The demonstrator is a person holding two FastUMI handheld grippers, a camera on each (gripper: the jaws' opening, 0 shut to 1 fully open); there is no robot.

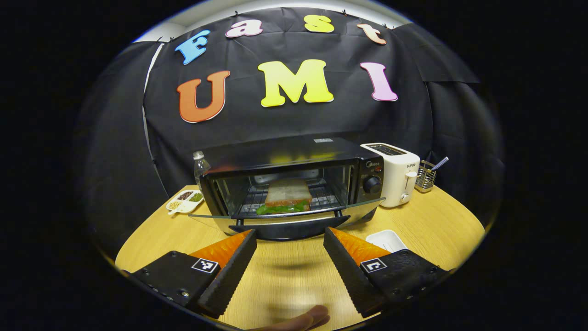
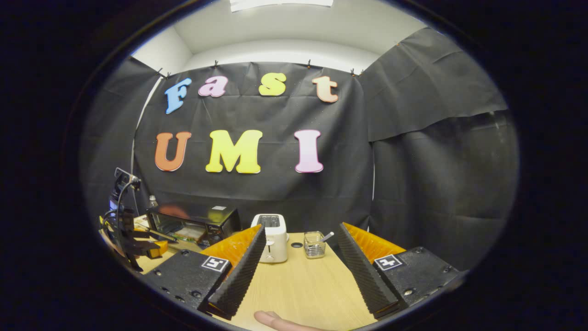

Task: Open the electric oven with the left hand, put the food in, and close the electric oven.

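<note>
Left gripper view: sandwich (image 1: 288, 196) lengthwise into oven (image 1: 294, 184).

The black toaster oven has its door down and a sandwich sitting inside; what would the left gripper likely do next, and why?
Probably move the open left gripper forward and under the oven's lowered glass door to lift it shut. The sandwich already rests on the rack inside the black toaster oven, so closing seems to be what remains.

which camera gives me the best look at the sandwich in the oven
The left gripper view: the sandwich sits centred on the rack behind the dropped oven door. In the right gripper view the oven is small and off to the side, its contents unclear.
</note>
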